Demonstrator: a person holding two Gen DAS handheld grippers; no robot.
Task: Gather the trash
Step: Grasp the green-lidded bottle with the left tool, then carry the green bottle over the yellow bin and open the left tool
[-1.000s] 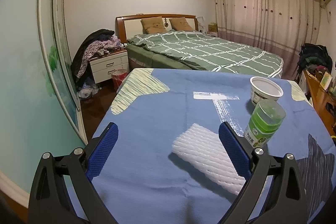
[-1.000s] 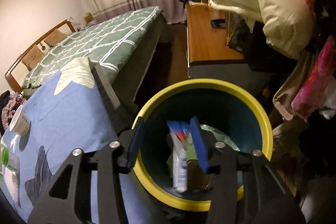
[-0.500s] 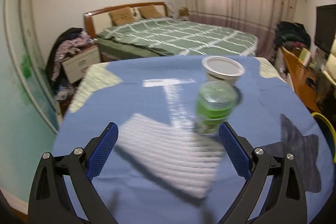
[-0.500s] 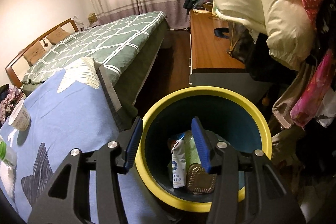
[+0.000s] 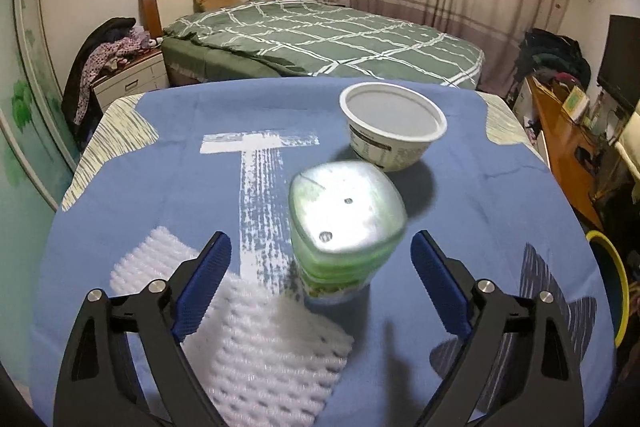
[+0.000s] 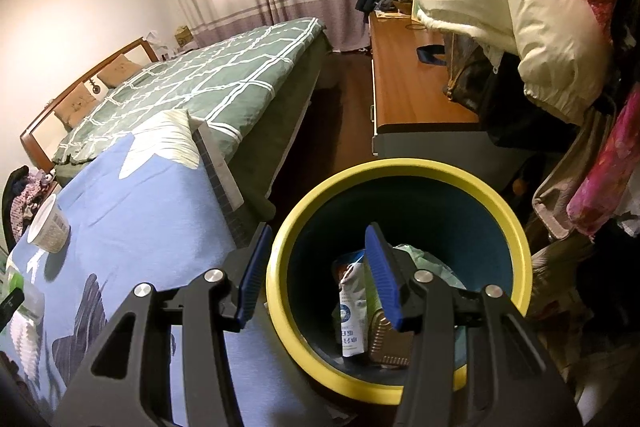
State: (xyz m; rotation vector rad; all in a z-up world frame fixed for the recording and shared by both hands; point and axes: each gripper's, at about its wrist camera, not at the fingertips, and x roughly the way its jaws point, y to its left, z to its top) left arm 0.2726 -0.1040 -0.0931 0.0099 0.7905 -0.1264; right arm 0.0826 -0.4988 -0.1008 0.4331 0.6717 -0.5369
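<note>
Left wrist view: the left gripper (image 5: 320, 267) hangs over the blue-clothed bench (image 5: 492, 211), jaws spread wide and holding nothing. A green cup (image 5: 346, 227) stands upright between them, a little ahead. A white tub (image 5: 392, 127) sits just behind it, and a foam sheet (image 5: 256, 343) lies at lower left.

Right wrist view: the right gripper (image 6: 318, 277) hovers over a yellow-rimmed bin (image 6: 400, 171) beside the bench, jaws apart and empty. A carton (image 6: 352, 311) and a foil tray (image 6: 390, 341) lie inside the bin.
</note>
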